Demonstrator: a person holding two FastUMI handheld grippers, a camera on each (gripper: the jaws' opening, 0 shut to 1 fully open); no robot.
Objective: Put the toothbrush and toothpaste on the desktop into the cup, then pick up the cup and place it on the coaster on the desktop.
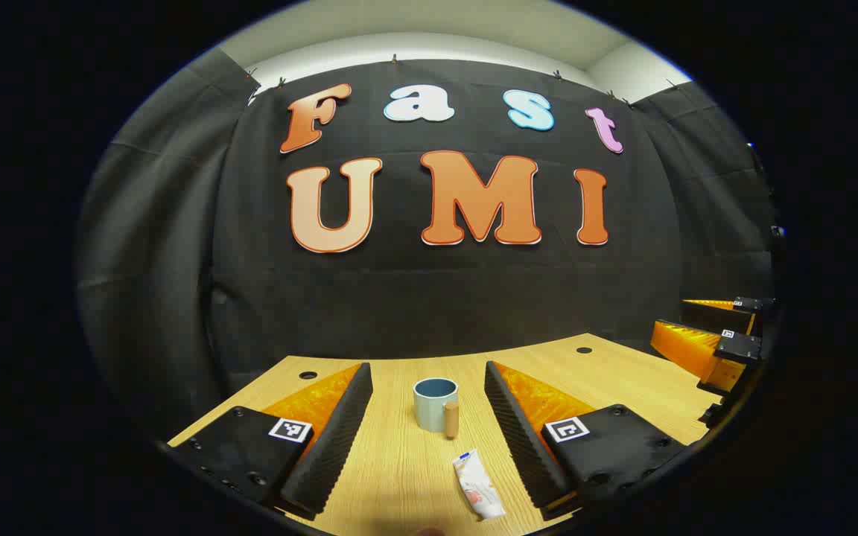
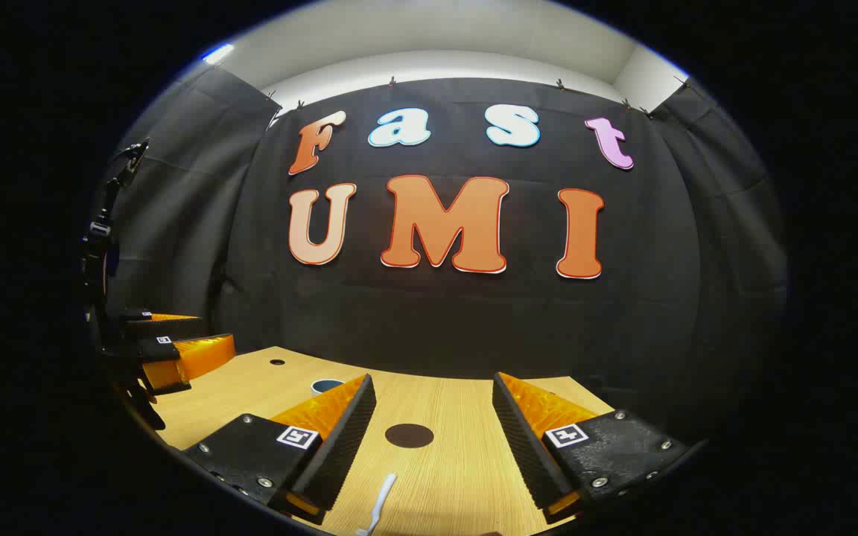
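Note:
In the left gripper view a pale blue cup (image 1: 435, 403) with a wooden handle stands upright on the wooden desktop (image 1: 623, 387), straight ahead between the fingers of my left gripper (image 1: 429, 394), which is open and empty. A white toothpaste tube (image 1: 478, 486) lies flat in front of the cup, nearer to me. In the right gripper view my right gripper (image 2: 435, 402) is open over the desk. A dark round coaster (image 2: 409, 435) lies between its fingers, and a white toothbrush (image 2: 378, 505) lies closer in. The cup's rim (image 2: 326, 385) peeks out behind the left finger.
The right gripper (image 1: 719, 339) hangs open at the right edge of the left gripper view. The left gripper (image 2: 168, 350) hangs at the left edge of the right gripper view. Small dark holes (image 1: 307, 374) mark the desk's far corners. Black cloth walls close the booth.

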